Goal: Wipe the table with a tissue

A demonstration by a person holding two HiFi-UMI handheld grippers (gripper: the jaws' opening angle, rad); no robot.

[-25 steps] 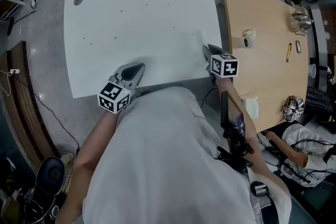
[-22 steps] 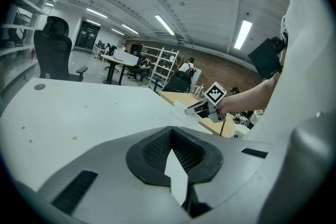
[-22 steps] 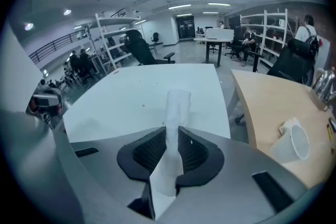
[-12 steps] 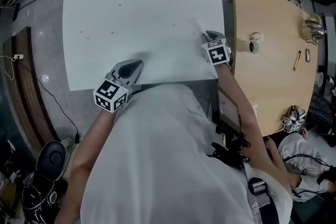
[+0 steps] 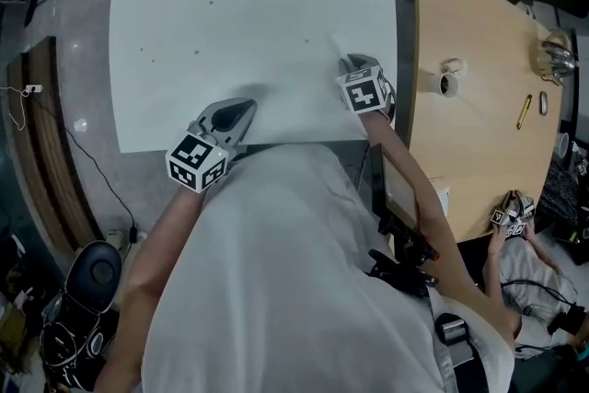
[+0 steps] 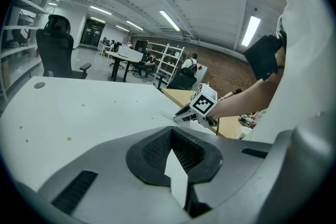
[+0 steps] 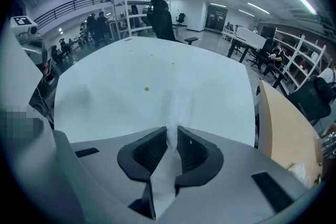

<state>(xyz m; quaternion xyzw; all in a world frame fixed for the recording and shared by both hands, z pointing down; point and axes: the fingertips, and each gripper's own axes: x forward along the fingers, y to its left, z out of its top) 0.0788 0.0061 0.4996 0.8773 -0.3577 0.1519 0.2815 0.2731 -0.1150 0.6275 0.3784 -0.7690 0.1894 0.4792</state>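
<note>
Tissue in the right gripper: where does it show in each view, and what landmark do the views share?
Head view: tissue, a pale strip right of centre, jutting from the right gripper onto the white table.
Left gripper view: centre, barely a faint strip at the right gripper's tip.
Right gripper view: bottom centre, between its closing jaws, pads on it.
Shared landmark: the white table.
</note>
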